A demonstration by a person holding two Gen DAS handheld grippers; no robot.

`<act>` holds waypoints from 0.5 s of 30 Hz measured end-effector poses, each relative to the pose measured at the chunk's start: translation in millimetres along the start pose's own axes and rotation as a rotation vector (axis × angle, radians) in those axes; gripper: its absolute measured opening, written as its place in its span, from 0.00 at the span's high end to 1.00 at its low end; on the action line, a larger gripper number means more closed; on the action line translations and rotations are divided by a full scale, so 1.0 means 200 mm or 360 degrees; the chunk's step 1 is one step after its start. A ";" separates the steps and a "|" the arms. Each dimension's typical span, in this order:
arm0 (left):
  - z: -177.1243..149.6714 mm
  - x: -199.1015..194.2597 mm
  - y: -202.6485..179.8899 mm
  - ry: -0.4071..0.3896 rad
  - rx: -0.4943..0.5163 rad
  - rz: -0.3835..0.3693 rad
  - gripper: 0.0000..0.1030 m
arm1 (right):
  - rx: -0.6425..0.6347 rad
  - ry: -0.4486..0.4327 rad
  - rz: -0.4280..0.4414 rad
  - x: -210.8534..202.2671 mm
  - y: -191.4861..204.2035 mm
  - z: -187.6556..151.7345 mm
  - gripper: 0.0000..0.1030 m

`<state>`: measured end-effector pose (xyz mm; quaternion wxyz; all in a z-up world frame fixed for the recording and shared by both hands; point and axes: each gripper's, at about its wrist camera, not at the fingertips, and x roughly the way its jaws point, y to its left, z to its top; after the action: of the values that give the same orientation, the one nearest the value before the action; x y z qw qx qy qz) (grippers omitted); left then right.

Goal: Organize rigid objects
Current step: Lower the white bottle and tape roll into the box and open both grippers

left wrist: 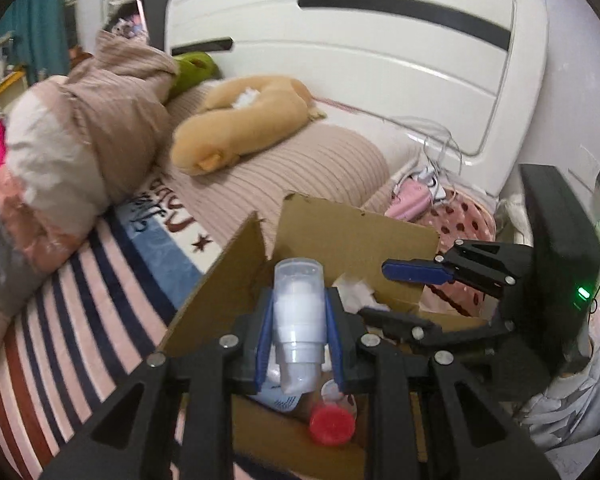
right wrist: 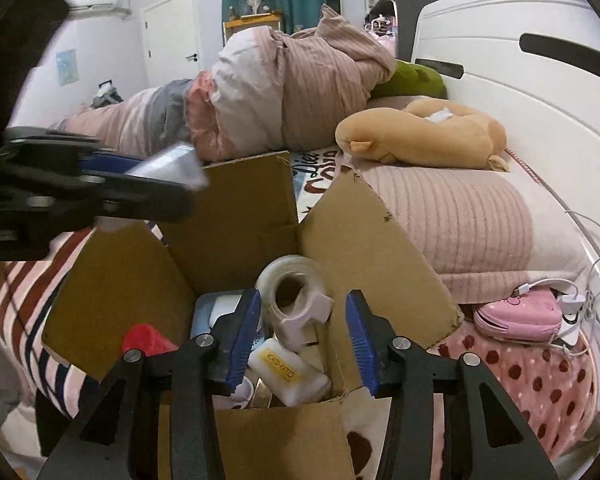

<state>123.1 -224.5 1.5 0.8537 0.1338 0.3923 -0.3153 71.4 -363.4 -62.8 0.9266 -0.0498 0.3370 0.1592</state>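
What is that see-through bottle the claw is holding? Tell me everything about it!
The pump bottle looks like frosted clear plastic, with a see-through cap over a white pump head. The left claw is shut on its middle, blue pads pressing both sides. It points away from the camera, cap end farthest, held above the open cardboard box. Only the pads appear to touch it.

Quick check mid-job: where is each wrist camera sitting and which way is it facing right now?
Left wrist: sits behind the left tool, looking over the cardboard box toward the headboard; its fingers clamp a pump bottle, and the right tool shows.
Right wrist: sits behind the open right tool, looking down into the box at a tape dispenser; the left tool shows at left.
Shared: box, tan plush, headboard.
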 end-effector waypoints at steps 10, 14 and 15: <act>0.07 0.27 0.06 0.0206 0.0066 -0.0002 0.79 | -0.0048 0.0013 0.0076 0.03 0.00 0.02 0.60; 0.07 0.32 0.08 0.0239 0.0060 0.0021 0.79 | -0.0044 0.0020 0.0094 0.06 -0.01 0.03 0.60; 0.07 0.32 0.09 0.0240 0.0057 0.0022 0.79 | -0.0048 0.0021 0.0095 0.06 0.00 0.03 0.60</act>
<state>173.9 -245.7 -38.5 0.8213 0.1750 0.4490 -0.3053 84.2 -359.9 -65.5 0.9184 -0.0547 0.3420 0.1914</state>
